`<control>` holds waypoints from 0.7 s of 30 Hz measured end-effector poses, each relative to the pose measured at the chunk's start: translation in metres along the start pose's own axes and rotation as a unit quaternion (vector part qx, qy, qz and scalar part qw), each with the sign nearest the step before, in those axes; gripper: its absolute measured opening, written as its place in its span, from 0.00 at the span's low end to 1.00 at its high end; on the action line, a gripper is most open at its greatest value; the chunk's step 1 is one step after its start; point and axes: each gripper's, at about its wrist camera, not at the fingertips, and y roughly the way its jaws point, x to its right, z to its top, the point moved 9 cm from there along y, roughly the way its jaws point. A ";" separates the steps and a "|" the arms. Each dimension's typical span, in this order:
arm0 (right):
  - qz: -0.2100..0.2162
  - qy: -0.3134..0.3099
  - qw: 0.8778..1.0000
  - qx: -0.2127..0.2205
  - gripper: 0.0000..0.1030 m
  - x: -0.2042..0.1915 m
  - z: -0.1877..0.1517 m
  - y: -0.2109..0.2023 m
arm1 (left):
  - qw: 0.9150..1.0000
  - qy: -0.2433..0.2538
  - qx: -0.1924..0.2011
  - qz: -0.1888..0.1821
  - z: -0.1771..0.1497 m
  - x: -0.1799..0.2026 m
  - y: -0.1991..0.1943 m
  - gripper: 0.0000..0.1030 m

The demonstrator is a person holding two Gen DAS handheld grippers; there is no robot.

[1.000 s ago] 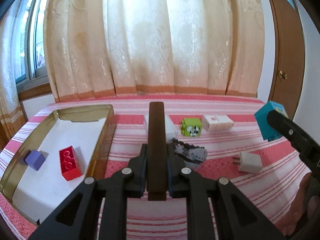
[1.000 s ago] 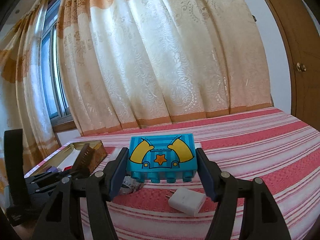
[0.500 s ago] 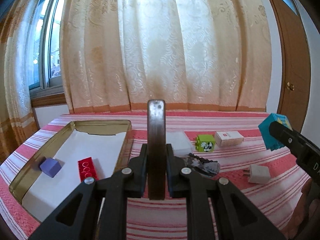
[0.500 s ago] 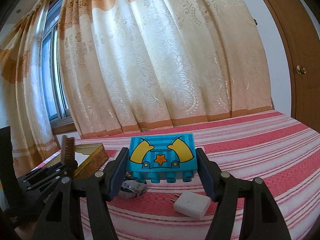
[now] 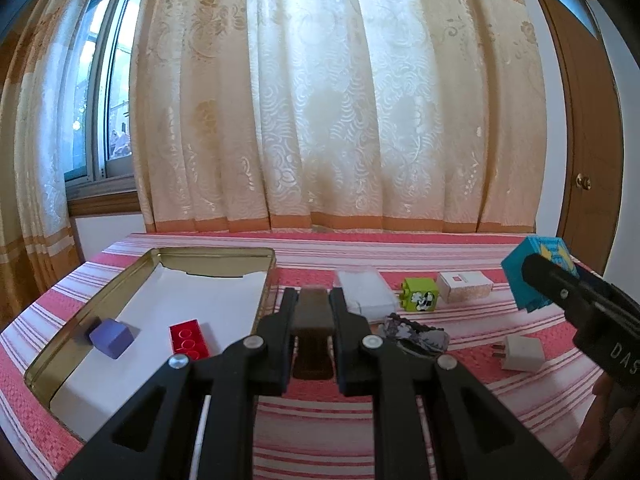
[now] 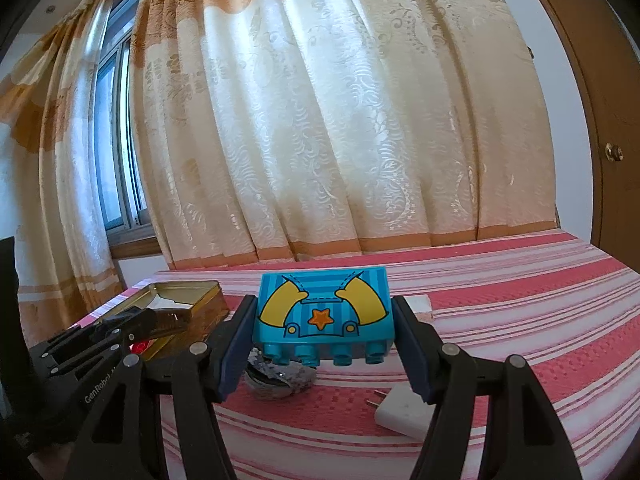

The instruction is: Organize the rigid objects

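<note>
Blue brick (image 6: 324,316) is clamped in the right gripper (image 6: 324,344) jaws beside the tin (image 5: 92,316); left gripper (image 5: 313,320) jaws pinch a brown bar (image 5: 313,314).

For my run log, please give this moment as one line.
left gripper: shut on brown block | right gripper: shut on blue brick

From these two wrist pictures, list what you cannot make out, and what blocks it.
- Brown slab, left wrist: lower end hidden between left gripper fingers.
- Red brick, left wrist: near end behind a finger.
- White charger, right wrist: partly behind right gripper finger.
</note>
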 end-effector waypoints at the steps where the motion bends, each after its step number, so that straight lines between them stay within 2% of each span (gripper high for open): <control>1: 0.001 -0.002 1.000 0.000 0.65 -0.002 0.000 0.000 | 1.000 -0.001 0.001 0.001 0.000 -0.001 -0.001 0.14; 21: 0.022 -0.039 0.999 0.000 0.65 -0.043 -0.004 0.005 | 1.000 -0.015 0.014 0.019 0.003 -0.025 -0.005 0.14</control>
